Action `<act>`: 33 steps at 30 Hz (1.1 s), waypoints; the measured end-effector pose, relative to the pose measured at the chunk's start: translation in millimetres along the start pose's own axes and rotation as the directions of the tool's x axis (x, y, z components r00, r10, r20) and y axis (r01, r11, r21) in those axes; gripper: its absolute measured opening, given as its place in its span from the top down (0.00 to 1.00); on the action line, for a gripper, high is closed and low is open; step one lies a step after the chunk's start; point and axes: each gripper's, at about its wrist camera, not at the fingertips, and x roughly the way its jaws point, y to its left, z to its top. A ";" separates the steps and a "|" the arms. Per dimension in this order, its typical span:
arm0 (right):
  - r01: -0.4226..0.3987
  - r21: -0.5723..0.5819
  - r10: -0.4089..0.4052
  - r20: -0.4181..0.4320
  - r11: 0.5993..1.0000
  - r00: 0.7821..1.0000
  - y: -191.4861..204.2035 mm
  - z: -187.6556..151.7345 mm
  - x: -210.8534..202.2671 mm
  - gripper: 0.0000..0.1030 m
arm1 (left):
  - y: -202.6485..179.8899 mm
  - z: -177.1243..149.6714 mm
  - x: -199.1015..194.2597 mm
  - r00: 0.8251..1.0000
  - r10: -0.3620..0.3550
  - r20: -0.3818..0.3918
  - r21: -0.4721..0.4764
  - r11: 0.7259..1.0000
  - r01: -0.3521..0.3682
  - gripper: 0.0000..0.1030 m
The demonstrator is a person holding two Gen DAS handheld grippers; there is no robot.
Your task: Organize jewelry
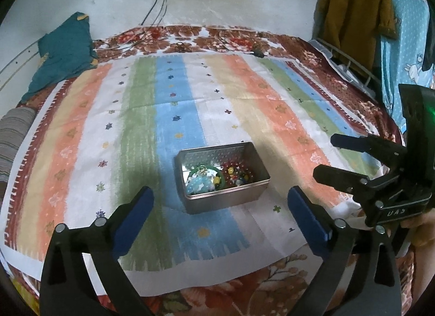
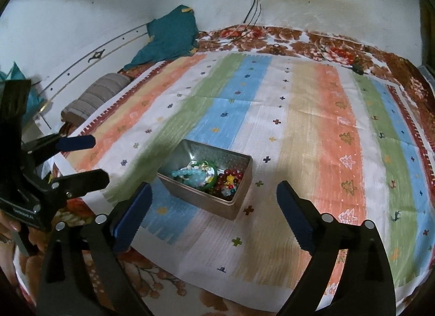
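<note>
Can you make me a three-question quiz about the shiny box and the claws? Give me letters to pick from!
1. Where does the metal tin sit?
A. on the striped cloth
B. on the floor
C. on a shelf

2. What colour is the big ring inside the tin?
A. pink
B. green
C. black

3. How are the left claw and the right claw?
A. both gripping beads
B. one open, one shut
C. both open and empty

Answers:
1. A, the tin rests on the cloth's blue and white stripes.
2. B, a green bangle lies beside the pale blue beads and the red beads.
3. C, each claw's fingers stand wide apart with nothing between them.
</note>
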 end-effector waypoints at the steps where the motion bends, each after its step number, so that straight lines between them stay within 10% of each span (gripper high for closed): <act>1: 0.011 -0.001 -0.011 0.000 1.000 1.000 1.1 -0.7 -0.3 0.08 | -0.7 -1.5 -1.1 1.000 0.010 0.004 0.002 1.000 -0.010 0.06; 33: 0.049 -0.038 -0.044 0.110 0.998 0.993 18.3 -14.8 -29.4 0.06 | -13.7 -21.6 -29.1 0.985 0.122 0.125 0.032 0.991 -0.127 0.06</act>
